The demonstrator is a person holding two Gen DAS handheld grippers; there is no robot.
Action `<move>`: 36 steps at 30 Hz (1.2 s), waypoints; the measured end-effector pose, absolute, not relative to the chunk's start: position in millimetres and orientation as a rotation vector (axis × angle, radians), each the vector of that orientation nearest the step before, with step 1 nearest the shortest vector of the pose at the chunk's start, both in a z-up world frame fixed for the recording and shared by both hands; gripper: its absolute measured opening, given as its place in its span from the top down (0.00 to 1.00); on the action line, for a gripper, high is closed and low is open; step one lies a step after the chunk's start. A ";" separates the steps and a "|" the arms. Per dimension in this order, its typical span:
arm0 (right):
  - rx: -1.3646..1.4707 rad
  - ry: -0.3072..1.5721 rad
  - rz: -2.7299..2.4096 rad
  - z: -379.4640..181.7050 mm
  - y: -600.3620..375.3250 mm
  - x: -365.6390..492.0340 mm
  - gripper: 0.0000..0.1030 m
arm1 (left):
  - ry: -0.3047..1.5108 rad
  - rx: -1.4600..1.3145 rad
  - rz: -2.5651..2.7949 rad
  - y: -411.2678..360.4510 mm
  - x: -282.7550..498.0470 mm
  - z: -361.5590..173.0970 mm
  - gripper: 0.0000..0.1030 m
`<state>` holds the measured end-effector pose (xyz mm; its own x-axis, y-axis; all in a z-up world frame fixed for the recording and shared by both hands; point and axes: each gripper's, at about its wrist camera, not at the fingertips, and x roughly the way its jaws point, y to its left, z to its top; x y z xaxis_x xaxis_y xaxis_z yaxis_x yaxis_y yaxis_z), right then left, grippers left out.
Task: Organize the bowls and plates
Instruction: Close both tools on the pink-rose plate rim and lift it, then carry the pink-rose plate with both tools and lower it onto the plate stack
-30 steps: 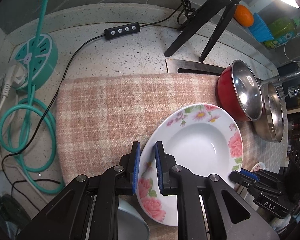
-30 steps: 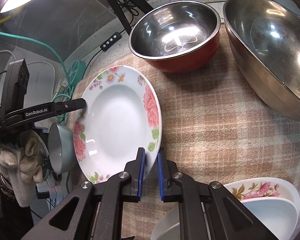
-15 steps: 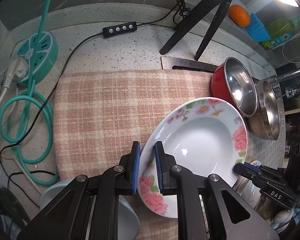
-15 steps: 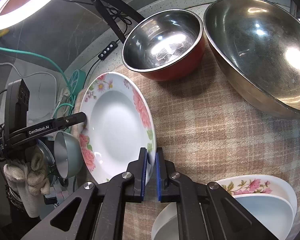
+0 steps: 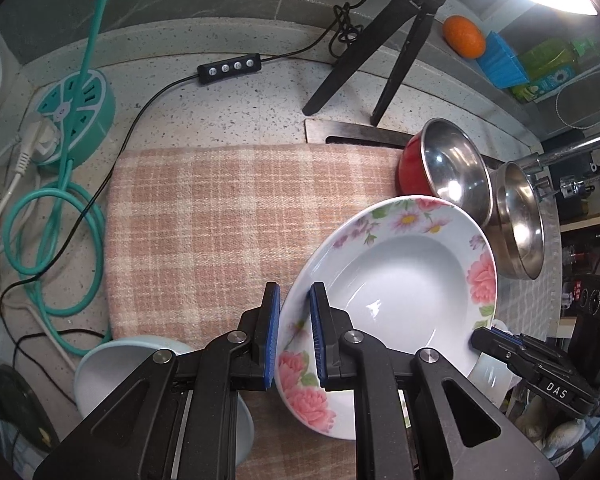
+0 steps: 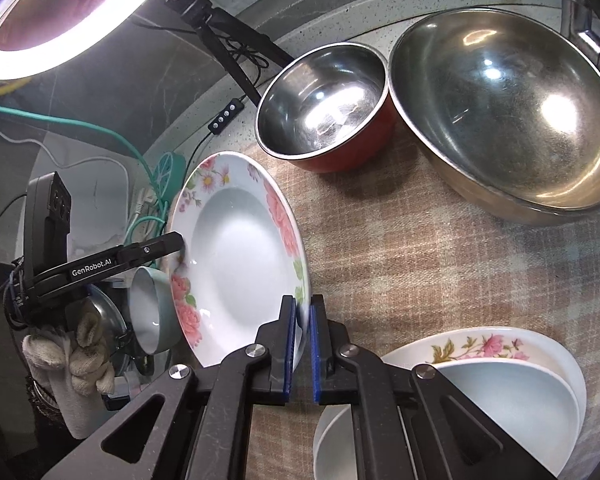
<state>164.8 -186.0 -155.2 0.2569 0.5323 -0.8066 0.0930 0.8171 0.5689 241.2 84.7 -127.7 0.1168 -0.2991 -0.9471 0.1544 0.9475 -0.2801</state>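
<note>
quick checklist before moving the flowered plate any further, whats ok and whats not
1. Left gripper shut on the flowered plate rim: ok.
2. Right gripper shut on the opposite rim: ok.
3. Plate clear of the checked cloth: ok, it is tilted up off it.
4. Gap to the red bowl: ok, apart.
5. Light blue bowl under the left gripper untouched: cannot tell.
6. Room on the stacked dishes by the right gripper: cannot tell, partly hidden.

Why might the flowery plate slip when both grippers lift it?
The floral plate looks glazed and shiny, so probably slippery. The left gripper and right gripper pinch only its thin rim, so it could tilt. It seems ceramic: stiff, and likely to break if dropped.
</note>
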 end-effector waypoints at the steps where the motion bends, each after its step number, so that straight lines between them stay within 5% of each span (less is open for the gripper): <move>1: 0.583 1.290 0.322 -152.8 -187.9 162.5 0.94 | 1.413 -0.121 -0.335 82.5 239.4 -125.1 0.87; 36: 0.698 1.202 0.205 -128.7 -290.4 37.8 0.94 | 1.433 -0.042 -0.520 -30.0 143.2 -113.8 0.87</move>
